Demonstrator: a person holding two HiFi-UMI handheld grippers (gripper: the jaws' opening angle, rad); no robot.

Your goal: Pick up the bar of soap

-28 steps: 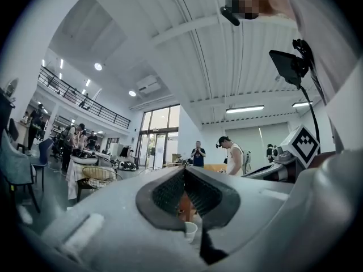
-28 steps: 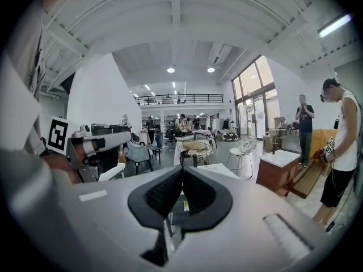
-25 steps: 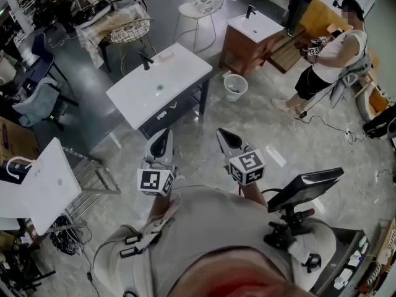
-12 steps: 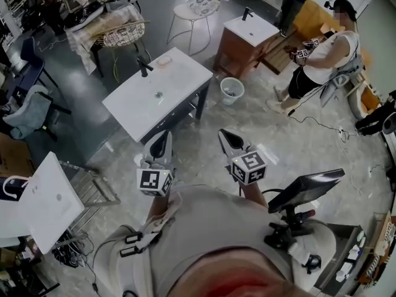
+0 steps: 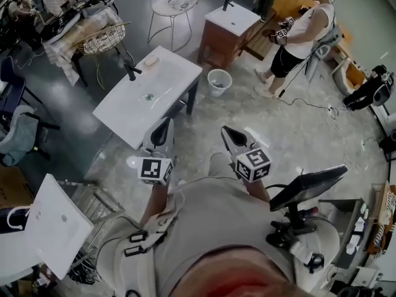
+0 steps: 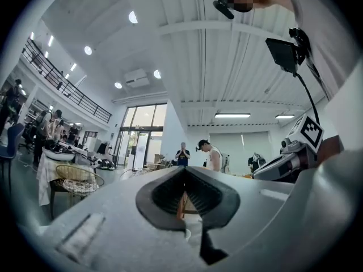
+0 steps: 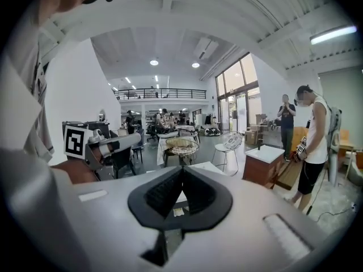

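In the head view, the left tool [image 5: 164, 130] and the right tool [image 5: 229, 135] are held side by side above the grey floor [image 5: 210, 132], both pointing toward a white surface [image 5: 161, 88] just beyond them. A black faucet [image 5: 129, 72] stands at that surface's far edge, and a small pale oval beside it, near the far corner, is probably the bar of soap [image 5: 151, 61], though it is too small to be sure. It lies well apart from both tools. Farther off are a wooden vanity [image 5: 218, 42], a waste bin [image 5: 217, 81] and a standing person [image 5: 296, 33]. In the left gripper view, the jaws are pressed together with only a hairline slit and nothing between them. In the right gripper view, the jaws are likewise pressed together and empty, with the white surface showing past them.
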